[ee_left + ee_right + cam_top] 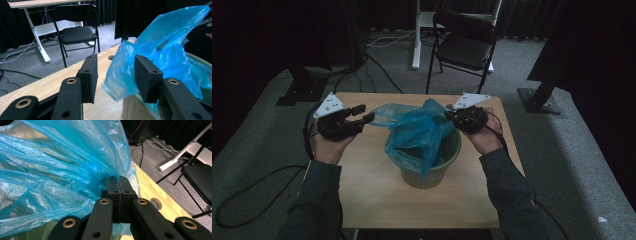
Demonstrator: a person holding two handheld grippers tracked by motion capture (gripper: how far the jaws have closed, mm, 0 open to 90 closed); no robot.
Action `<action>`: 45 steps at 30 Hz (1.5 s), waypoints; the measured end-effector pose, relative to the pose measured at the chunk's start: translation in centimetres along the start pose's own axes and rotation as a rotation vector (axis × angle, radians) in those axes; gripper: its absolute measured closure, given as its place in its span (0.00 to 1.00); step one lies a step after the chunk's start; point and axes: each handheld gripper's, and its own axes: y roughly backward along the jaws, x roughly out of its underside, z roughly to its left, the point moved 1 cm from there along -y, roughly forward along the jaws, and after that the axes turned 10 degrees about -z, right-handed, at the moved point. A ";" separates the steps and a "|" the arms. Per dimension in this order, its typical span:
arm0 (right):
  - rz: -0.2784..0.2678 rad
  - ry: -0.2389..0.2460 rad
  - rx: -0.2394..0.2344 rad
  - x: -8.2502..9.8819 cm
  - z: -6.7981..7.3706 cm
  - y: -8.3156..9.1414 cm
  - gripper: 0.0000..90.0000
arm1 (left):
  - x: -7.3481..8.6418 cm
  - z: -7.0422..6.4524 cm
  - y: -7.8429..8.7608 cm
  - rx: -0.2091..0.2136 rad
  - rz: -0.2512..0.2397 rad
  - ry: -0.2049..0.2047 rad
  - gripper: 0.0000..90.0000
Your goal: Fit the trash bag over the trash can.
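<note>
Fingers [91, 75] of the left gripper [117, 77] stand apart, with a loose edge of the blue plastic bag [419, 132] hanging between them and lying against one pad; whether the other pad touches it cannot be told. Fingers [120, 192] of the right gripper [120, 178] are pressed together, clamped on the bag's opposite edge. Beneath both grippers lies the wooden tabletop [372, 185]. Between the two grippers, slightly lower, the bag stretches across and drapes into the green bin [437, 172], which stands on the tabletop. Beyond the fingers, a black folding chair [464, 45] stands on the floor.
</note>
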 end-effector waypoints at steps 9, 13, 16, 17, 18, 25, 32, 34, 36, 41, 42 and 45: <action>0.000 -0.002 0.007 0.0 -0.1 0.1 1.00 | 1.2 0.6 0.8 -0.014 0.010 0.034 0.60; 0.001 -0.007 0.008 0.0 -0.2 0.0 1.00 | 1.6 0.8 1.1 -0.017 0.011 0.044 0.59; 0.002 -0.005 0.007 0.0 -0.1 0.0 1.00 | 1.9 1.0 1.4 -0.021 0.017 0.045 0.59; 0.002 -0.006 0.008 0.0 -0.2 0.0 1.00 | 2.0 1.1 1.6 -0.023 0.019 0.044 0.59; 0.002 -0.007 0.008 0.0 -0.2 0.0 1.00 | 2.1 1.1 1.7 -0.029 0.022 0.046 0.59; 0.005 -0.009 0.012 0.0 -0.2 0.0 1.00 | 3.2 1.7 2.4 -0.034 0.050 0.067 0.59; 0.004 -0.007 0.005 0.0 0.0 -0.4 1.00 | 5.0 1.1 0.6 0.011 0.139 0.060 0.58; 0.006 -0.007 0.004 0.0 0.0 -0.4 1.00 | 5.5 0.9 -0.1 0.022 0.156 0.064 0.58; 0.006 -0.006 0.003 0.0 0.0 -0.4 1.00 | 5.8 0.6 -0.7 0.035 0.164 0.067 0.57; 0.003 -0.007 0.002 0.0 0.0 -0.3 1.00 | 5.4 -0.3 -2.0 0.079 0.152 0.060 0.53; 0.003 -0.006 0.002 0.0 0.1 -0.3 1.00 | 5.2 -0.4 -2.3 0.082 0.145 0.057 0.53; 0.004 -0.004 -0.002 0.0 0.2 -0.4 0.99 | 4.7 -0.7 -3.0 0.079 0.131 0.052 0.51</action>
